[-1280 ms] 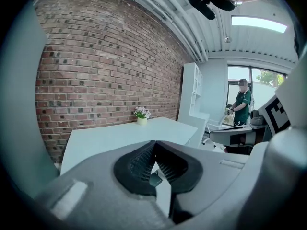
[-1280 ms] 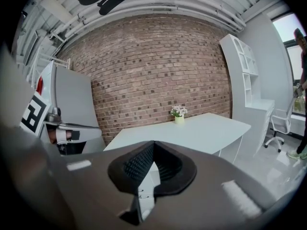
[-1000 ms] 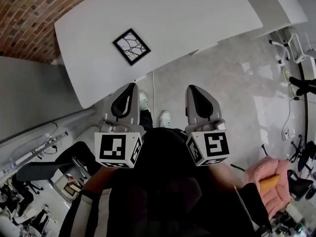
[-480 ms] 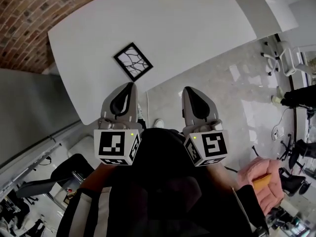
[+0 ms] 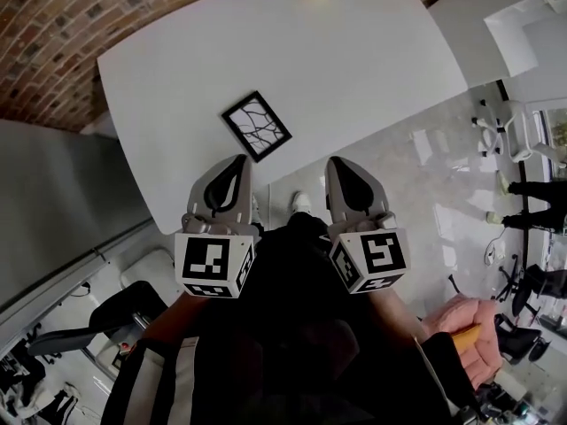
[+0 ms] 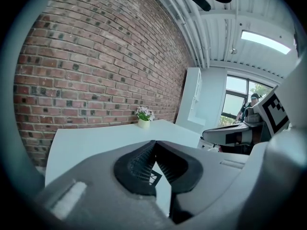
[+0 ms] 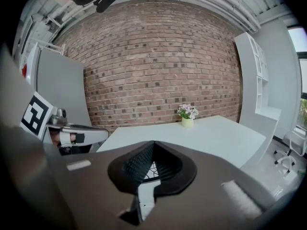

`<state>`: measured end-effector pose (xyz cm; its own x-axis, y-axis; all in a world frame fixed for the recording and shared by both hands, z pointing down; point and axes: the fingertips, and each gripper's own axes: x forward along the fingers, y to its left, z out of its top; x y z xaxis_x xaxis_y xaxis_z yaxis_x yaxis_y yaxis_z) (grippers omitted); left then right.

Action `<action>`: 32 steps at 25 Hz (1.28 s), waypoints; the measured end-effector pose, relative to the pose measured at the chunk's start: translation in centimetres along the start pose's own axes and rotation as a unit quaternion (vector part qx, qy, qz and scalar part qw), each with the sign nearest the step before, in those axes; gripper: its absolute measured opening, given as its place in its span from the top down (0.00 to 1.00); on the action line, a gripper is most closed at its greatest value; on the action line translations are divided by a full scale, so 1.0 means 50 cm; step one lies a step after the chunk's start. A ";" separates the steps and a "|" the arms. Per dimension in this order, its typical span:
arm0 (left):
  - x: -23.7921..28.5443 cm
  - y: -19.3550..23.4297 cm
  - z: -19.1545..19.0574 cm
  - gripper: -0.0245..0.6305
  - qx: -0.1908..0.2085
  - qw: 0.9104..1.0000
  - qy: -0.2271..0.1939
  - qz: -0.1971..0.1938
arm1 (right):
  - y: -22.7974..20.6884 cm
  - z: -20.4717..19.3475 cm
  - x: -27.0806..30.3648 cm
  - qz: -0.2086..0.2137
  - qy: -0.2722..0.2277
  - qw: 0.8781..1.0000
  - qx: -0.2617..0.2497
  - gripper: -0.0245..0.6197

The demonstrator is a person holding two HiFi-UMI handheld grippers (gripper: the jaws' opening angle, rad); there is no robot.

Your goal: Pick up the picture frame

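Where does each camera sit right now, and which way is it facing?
Head view: on the person's head, looking steeply down at the white table, picture frame, left gripper, right gripper and dark torso.
Left gripper view: on the left gripper, along its shut fingers toward the brick wall; right gripper at right.
Right gripper view: on the right gripper, likewise; left gripper at left.
Shared: both gripper views show the flower pot.

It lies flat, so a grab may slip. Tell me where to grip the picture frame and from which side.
Probably grip the picture frame by its black border at the corner nearest the table edge, coming from the person's side. It lies flat and turned cornerwise, so that corner is closest to the left claw.
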<state>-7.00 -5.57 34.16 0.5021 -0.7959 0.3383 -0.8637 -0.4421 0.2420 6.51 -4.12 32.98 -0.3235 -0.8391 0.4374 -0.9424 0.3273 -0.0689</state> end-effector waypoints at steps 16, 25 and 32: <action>0.065 0.100 -0.089 0.97 -0.085 0.986 0.048 0.136 | -0.010 -0.105 0.209 0.117 0.119 0.984 -0.057 0.96; 0.111 0.104 -0.211 0.91 -0.132 0.971 0.119 0.159 | -0.018 -0.205 0.256 0.164 0.202 0.963 -0.070 0.87; 0.156 0.101 -0.296 0.81 -0.145 0.963 0.169 0.154 | -0.030 -0.261 0.302 0.176 0.240 0.952 -0.075 0.82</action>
<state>-6.83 -7.88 51.50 0.2518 -0.6687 0.6996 -0.9500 -0.0328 0.3105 4.15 -11.60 51.36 -0.5069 -0.3819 0.7728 -0.7483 0.6401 -0.1744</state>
